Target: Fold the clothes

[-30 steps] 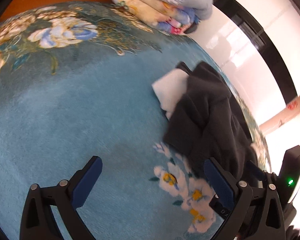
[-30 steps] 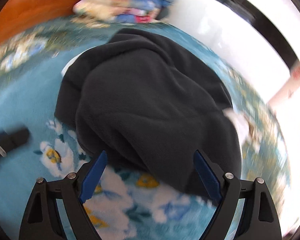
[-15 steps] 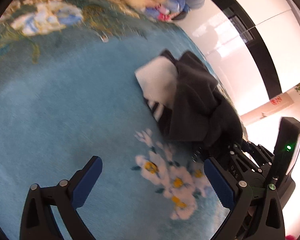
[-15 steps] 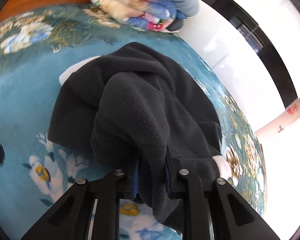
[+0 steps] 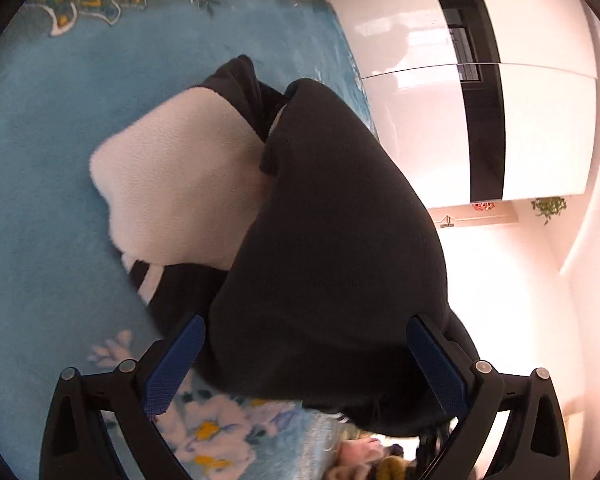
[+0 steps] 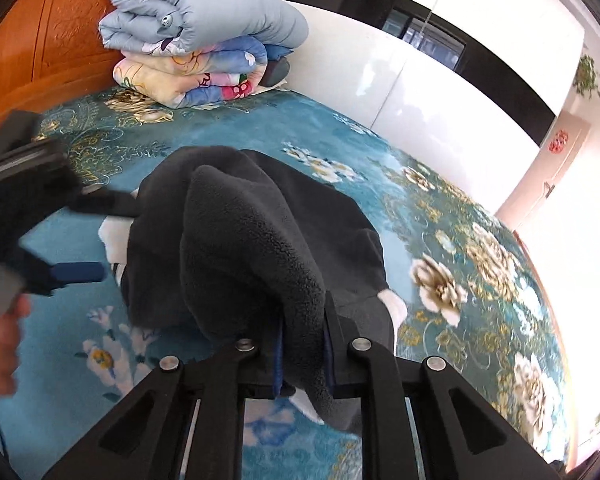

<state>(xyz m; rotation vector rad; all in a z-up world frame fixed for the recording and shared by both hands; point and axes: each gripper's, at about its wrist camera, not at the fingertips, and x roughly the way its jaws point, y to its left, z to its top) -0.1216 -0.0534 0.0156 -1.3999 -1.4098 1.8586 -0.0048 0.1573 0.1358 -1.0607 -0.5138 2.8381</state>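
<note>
Left gripper [image 5: 302, 360] is spread wide over the near edge of the dark fleece [image 5: 332, 248] — fabric bulges between its fingers but nothing's pinched, and the fleece's white patch [image 5: 180, 184] sits off to its left on the blue floral blanket [image 5: 40, 200]. Right gripper [image 6: 303, 350] is clamped on a raised fold of the fleece — the rest is heaped just ahead on the blanket.

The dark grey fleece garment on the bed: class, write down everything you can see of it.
The dark grey fleece garment is a thick, nubbly-textured top with white panels, lying crumpled in a heap on the teal floral bed cover. One fold is lifted and pinched in the shut right tool. The open left tool straddles its near edge, not gripping. It is not yet folded.
</note>
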